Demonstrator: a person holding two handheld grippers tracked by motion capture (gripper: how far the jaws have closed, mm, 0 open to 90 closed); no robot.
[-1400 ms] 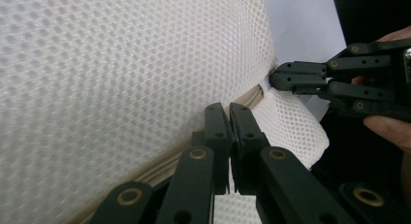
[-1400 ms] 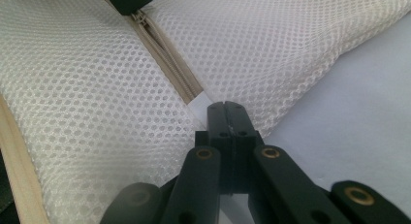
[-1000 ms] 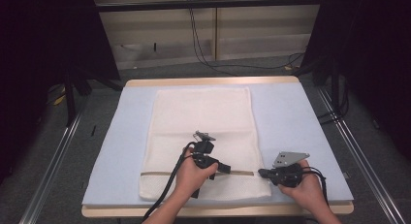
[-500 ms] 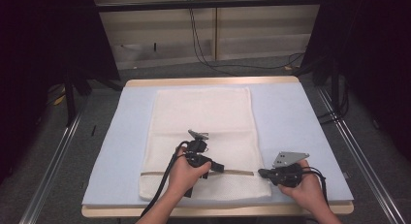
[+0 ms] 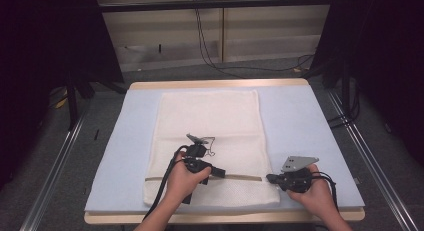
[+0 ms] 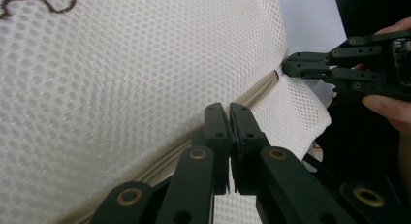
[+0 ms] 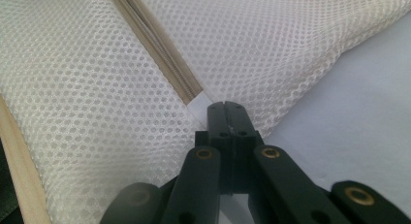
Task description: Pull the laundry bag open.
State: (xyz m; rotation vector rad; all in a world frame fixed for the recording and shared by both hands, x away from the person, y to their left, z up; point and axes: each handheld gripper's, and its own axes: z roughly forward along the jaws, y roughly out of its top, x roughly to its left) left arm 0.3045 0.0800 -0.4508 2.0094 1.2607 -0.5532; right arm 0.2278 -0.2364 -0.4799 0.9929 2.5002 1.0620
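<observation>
A white mesh bag (image 5: 210, 121) lies flat on the light blue mat (image 5: 300, 121), with a tan zipper (image 5: 245, 177) running across its near end. My left gripper (image 5: 222, 172) lies level on the bag and points right along the zipper. Its tips (image 6: 229, 107) are shut right on the zipper line (image 6: 257, 90); what they pinch is hidden. My right gripper (image 5: 270, 179) points left at the bag's right edge. In its own view the jaws (image 7: 228, 105) are shut on a small white tab where the zipper (image 7: 160, 54) ends. The two grippers face each other a short way apart.
The mat covers a wooden table whose near edge (image 5: 225, 218) lies just under both hands. Bare mat (image 5: 120, 141) flanks the bag on both sides. A dark thread squiggle (image 6: 29, 6) lies on the mesh. Floor, cables and black stands surround the table.
My left hand and its gripper have slid a little to the left along the zipper line, away from the right gripper. The right hand has stayed put.
</observation>
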